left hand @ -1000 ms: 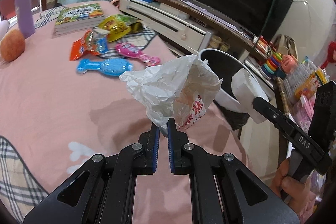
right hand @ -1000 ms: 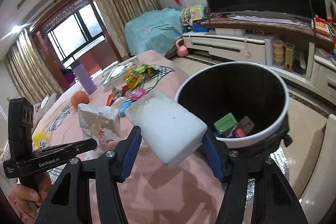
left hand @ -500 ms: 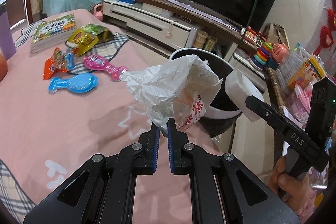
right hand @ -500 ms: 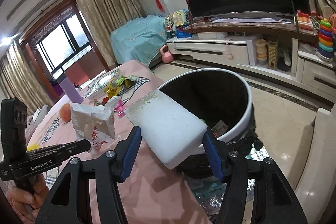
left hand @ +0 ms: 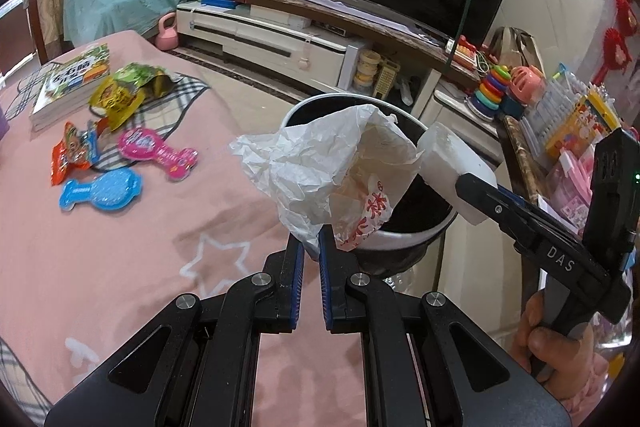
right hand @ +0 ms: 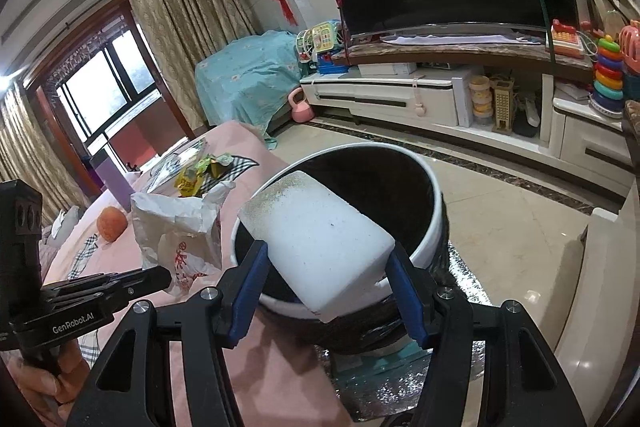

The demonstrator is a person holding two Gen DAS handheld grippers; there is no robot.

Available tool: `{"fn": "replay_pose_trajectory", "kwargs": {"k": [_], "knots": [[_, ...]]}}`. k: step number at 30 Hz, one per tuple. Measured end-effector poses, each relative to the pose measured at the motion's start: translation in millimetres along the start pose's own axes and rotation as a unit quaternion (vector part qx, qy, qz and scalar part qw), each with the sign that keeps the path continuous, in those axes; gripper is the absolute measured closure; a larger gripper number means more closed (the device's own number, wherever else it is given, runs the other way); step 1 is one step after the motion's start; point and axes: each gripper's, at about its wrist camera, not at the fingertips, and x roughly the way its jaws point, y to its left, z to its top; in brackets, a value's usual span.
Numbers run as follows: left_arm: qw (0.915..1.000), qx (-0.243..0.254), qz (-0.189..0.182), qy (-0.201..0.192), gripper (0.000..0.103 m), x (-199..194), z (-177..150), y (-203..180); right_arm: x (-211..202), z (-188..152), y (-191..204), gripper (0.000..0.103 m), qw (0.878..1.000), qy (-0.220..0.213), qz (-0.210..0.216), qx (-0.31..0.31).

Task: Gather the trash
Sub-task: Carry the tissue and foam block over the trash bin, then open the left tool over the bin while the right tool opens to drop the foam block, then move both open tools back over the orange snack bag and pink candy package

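Note:
My left gripper (left hand: pixel 311 241) is shut on a crumpled white paper bag (left hand: pixel 320 167) with red print, held in front of the near rim of the trash bin (left hand: pixel 404 237). My right gripper (right hand: pixel 326 269) is shut on a white foam block (right hand: pixel 320 239) and holds it over the bin's (right hand: pixel 434 227) black-lined opening. The block (left hand: pixel 452 163) and right gripper also show at the right of the left wrist view. The bag (right hand: pixel 180 227) and left gripper show at the left of the right wrist view.
Snack wrappers (left hand: pixel 120 95), a pink packet (left hand: pixel 156 149), a blue packet (left hand: pixel 100 191) and a book (left hand: pixel 72 79) lie on the pink tablecloth (left hand: pixel 120 247). An orange (right hand: pixel 112 223) sits farther back. A TV stand (right hand: pixel 400 95) and toys (left hand: pixel 496 87) lie beyond the bin.
Both grippers have moved toward the bin with their loads. The bin is now closer, with the foam block over its opening and the bag at its rim.

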Motion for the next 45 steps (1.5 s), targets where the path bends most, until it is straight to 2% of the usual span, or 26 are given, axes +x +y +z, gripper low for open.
{"fn": "replay_pose_trajectory", "kwargs": {"k": [10, 28, 31, 33, 35, 36, 43, 45], "knots": [[0.9998, 0.017, 0.002, 0.013, 0.096, 19.0, 15.3, -16.3, 5.7, 12.9, -10.5, 0.042, 1.000, 0.005, -0.012, -0.003], [0.9988, 0.027, 0.005, 0.042, 0.096, 52.1, 31.0, -22.7, 33.6, 28.8, -23.9, 0.039, 0.999, 0.034, -0.028, -0.009], [0.9986, 0.028, 0.002, 0.044, 0.089, 53.8, 31.7, -24.1, 39.0, 31.2, -25.4, 0.037, 0.999, 0.041, -0.029, -0.009], [0.9988, 0.027, 0.005, 0.041, 0.065, 52.7, 31.1, -23.0, 41.3, 32.3, -25.9, 0.034, 0.999, 0.044, -0.026, -0.009], [0.9991, 0.027, 0.008, 0.032, 0.057, 49.2, 29.5, -21.0, 43.5, 33.1, -26.5, 0.028, 0.999, 0.047, -0.022, -0.007], [0.9992, 0.026, 0.009, 0.030, 0.057, 47.2, 28.2, -19.4, 43.5, 32.4, -27.0, 0.024, 0.999, 0.047, -0.020, -0.005], [0.9995, 0.002, 0.020, 0.023, 0.051, 37.0, 13.9, 4.2, 38.9, 27.4, -24.4, 0.022, 0.999, 0.045, -0.013, 0.003], [0.9995, -0.008, 0.023, 0.022, 0.048, 34.1, 8.7, 12.2, 37.0, 27.3, -21.2, 0.015, 0.999, 0.042, -0.010, 0.003]]}}
